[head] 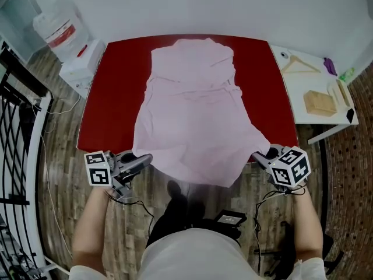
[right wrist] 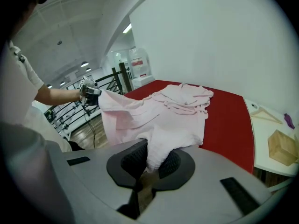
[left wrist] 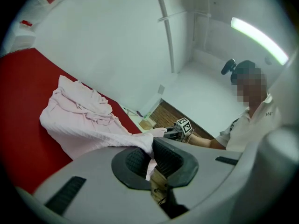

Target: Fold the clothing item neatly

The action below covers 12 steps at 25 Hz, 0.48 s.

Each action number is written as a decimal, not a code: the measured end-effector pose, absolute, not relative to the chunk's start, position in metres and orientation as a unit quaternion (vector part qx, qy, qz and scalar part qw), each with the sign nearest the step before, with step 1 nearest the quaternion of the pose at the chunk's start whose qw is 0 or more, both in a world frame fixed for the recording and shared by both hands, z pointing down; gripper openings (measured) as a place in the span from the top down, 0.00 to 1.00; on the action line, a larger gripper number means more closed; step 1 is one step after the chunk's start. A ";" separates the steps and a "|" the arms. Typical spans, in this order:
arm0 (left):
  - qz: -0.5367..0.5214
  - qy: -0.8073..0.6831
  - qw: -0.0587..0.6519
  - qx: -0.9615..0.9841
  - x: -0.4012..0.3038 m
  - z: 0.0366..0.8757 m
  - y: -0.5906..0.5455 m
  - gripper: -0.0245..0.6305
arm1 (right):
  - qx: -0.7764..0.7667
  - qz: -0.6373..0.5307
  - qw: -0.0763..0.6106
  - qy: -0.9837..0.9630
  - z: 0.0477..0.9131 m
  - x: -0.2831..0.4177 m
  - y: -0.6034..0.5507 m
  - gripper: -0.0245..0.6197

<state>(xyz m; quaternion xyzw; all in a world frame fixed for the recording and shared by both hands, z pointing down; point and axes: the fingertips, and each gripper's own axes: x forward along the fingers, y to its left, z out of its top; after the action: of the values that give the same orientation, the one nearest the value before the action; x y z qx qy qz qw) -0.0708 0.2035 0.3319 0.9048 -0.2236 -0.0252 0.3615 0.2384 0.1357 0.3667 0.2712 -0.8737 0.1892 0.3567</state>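
Pink garment [head: 192,109] on the red table [head: 96,127]: left gripper [head: 145,158] and right gripper [head: 257,156] each clamp a near hem corner; both should lift evenly, hem kept taut.

The red tabletop [head: 93,115] is viewed steeply from overhead. Both gripper views are taken close and low, facing each other across its near edge. The pink garment [head: 192,109] is shared by all three.

Wall [head: 175,4]: plain white, behind the table's far edge.
Floor [head: 58,174]: brown-grey wood planks.
Furniture: red table [head: 113,86]; white side table [head: 291,98] just beside its right edge; water dispenser [head: 78,66] near its far left corner.
Railing [head: 17,150]: black bars, far left.
Light [left wrist: 259,38]: lit ceiling strip.
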 end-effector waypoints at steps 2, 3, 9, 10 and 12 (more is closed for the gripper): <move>-0.019 -0.214 0.352 0.911 -0.076 0.323 0.197 0.94 | 0.273 0.189 0.357 -0.873 0.359 0.236 0.127 0.92; -0.017 -0.210 0.347 0.914 -0.078 0.319 0.193 0.94 | 0.274 0.190 0.357 -0.872 0.356 0.235 0.123 0.92; -0.015 -0.183 0.318 0.930 -0.096 0.292 0.159 0.94 | 0.280 0.186 0.361 -0.870 0.331 0.220 0.094 0.92; -0.015 -0.178 0.314 0.933 -0.099 0.288 0.152 0.94 | 0.282 0.184 0.362 -0.869 0.327 0.217 0.089 0.92; -0.014 -0.168 0.305 0.937 -0.105 0.282 0.139 0.94 | 0.286 0.179 0.364 -0.868 0.321 0.211 0.079 0.92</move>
<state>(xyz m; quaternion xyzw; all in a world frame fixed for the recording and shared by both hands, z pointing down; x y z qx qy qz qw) -0.1045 0.1391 0.2821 0.9372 -0.1678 -0.0139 0.3053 0.2114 0.0793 0.3207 0.2858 -0.8681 0.1794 0.3640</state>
